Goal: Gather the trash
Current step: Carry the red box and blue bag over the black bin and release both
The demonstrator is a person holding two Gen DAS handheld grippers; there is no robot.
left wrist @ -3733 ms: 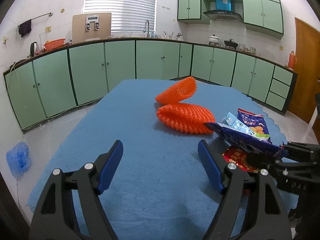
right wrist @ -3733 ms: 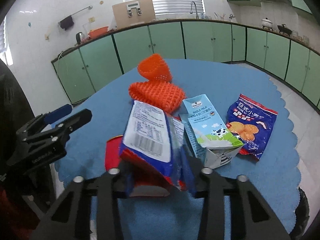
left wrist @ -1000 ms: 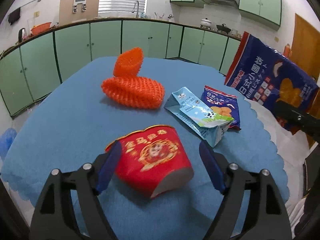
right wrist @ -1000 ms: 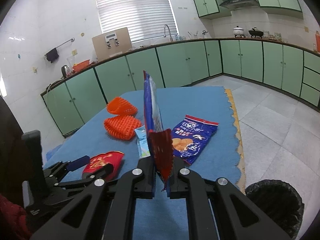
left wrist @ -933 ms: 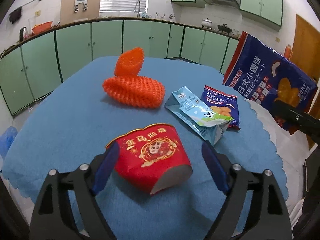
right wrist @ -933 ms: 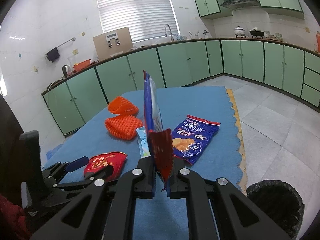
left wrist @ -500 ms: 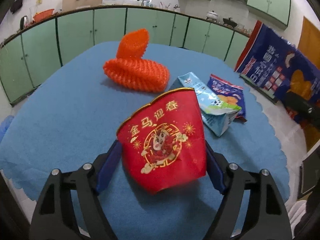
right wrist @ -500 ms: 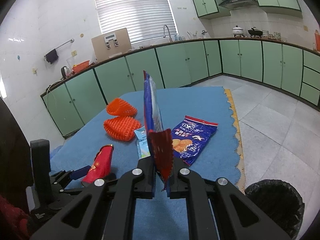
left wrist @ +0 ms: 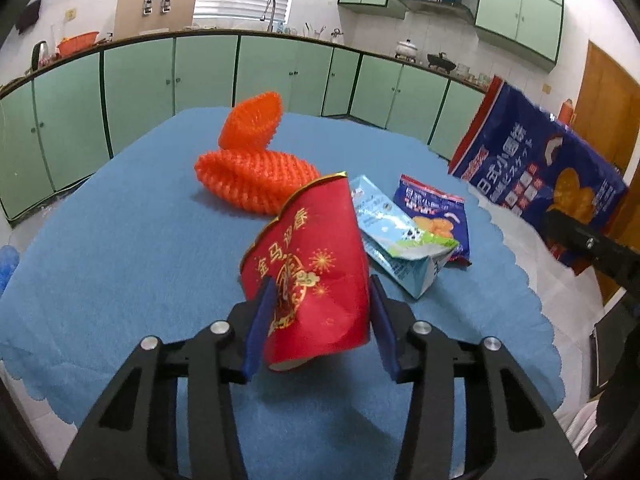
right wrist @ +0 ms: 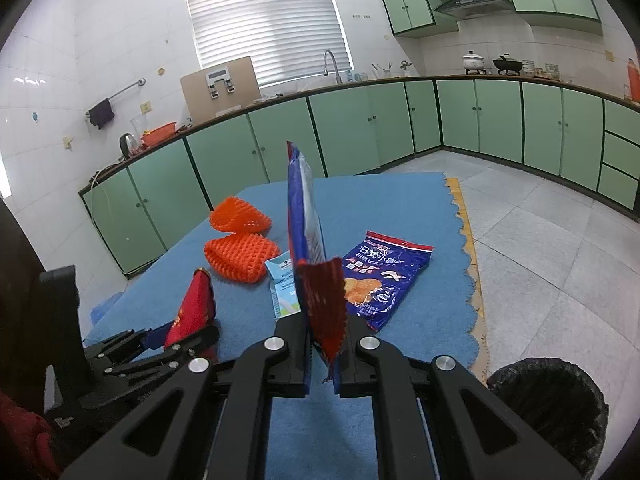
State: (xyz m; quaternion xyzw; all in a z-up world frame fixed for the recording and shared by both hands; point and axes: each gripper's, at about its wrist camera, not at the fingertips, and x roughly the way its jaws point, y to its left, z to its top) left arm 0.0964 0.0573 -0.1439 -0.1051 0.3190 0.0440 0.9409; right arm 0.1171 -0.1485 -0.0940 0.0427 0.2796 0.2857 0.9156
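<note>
Item: left gripper, jaws just closed onto the red paper cup, squashing it clear of the blue tablecloth. Right gripper was clamped on the big blue snack bag.

Beyond the cup lay the milk carton, small snack bag and orange foam nets.

Judgement: keep squeeze steady; carry to the black bin beside the cloth's near corner.

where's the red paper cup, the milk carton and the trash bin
red paper cup (left wrist: 316, 256), left wrist view, on its printed side wall
milk carton (left wrist: 394, 240), left wrist view, on its pale blue upper face
trash bin (right wrist: 548, 404), right wrist view, on the black liner inside its rim
</note>
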